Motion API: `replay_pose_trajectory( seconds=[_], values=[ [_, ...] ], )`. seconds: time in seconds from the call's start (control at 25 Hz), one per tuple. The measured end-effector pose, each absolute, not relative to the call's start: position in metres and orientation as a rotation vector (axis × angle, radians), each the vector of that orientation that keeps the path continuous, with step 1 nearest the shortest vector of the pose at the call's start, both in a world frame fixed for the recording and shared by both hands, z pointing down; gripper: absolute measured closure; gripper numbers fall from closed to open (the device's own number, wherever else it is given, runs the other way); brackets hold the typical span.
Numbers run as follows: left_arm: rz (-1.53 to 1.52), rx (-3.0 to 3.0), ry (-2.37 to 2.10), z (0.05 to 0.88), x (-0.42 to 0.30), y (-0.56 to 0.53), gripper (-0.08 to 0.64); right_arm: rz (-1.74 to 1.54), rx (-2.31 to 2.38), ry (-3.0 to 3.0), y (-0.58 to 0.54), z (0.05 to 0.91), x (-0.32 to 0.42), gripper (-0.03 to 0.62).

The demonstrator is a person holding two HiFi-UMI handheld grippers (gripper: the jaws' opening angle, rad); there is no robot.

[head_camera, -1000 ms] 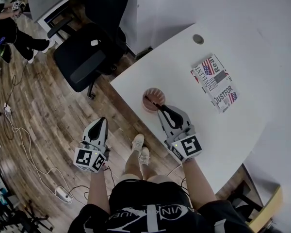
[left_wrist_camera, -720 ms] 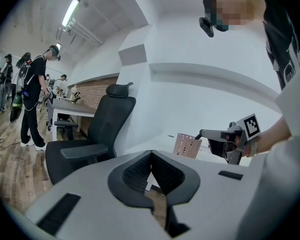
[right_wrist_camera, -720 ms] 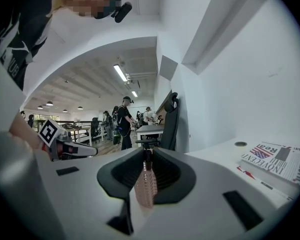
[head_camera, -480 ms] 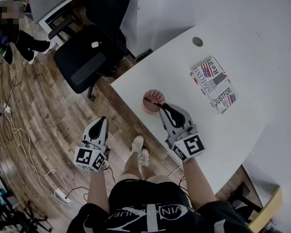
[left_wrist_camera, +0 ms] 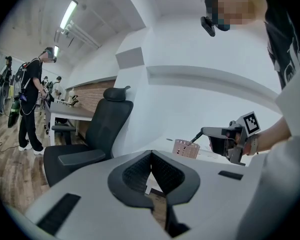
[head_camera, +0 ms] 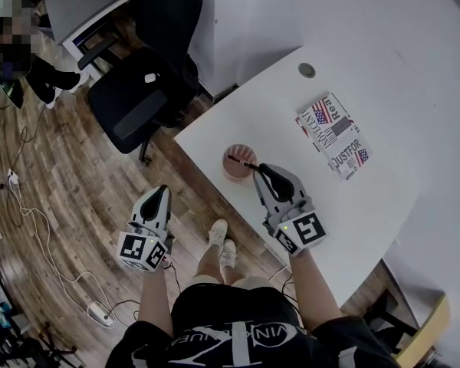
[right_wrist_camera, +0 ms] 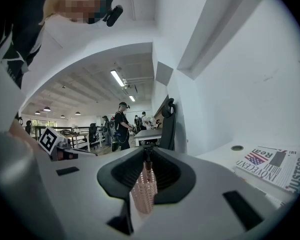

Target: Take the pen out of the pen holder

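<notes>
A pink mesh pen holder [head_camera: 236, 162] stands near the front edge of the white table [head_camera: 383, 198]. A black pen [head_camera: 241, 162] leans out of its top. My right gripper [head_camera: 254, 167] is shut on the pen's upper end, just to the right of the holder and above it. In the right gripper view the holder [right_wrist_camera: 143, 193] shows below the pinched pen [right_wrist_camera: 148, 165] at the gripper [right_wrist_camera: 148, 156] tips. My left gripper [head_camera: 161, 193] hangs over the wooden floor, left of the table, shut and empty [left_wrist_camera: 151, 154]. From there the holder [left_wrist_camera: 185, 148] and pen [left_wrist_camera: 196, 136] are seen ahead.
A folded newspaper [head_camera: 334, 134] lies on the table beyond the holder, and a round cable port [head_camera: 307, 70] sits at the far edge. A black office chair [head_camera: 134, 102] stands left of the table. Cables and a power strip [head_camera: 100, 309] lie on the floor.
My right gripper has risen slightly with the pen in it, drawing it a little further out of the holder. The left gripper has stayed in place.
</notes>
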State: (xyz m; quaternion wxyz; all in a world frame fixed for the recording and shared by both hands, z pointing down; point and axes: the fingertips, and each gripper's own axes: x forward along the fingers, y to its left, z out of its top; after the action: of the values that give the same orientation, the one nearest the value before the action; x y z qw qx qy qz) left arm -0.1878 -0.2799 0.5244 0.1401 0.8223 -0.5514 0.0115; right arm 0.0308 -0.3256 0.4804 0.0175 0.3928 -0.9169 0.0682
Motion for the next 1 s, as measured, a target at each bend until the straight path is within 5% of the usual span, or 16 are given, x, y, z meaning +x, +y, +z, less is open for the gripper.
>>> replay_pose_trajectory(
  seconds=[1.0],
  values=[
    [-0.001,2.458,-1.601,0.478,-0.177,-0.273,0.545,0.131,1.284,-2.904,-0.307,0.427,0.054,0.531]
  ],
)
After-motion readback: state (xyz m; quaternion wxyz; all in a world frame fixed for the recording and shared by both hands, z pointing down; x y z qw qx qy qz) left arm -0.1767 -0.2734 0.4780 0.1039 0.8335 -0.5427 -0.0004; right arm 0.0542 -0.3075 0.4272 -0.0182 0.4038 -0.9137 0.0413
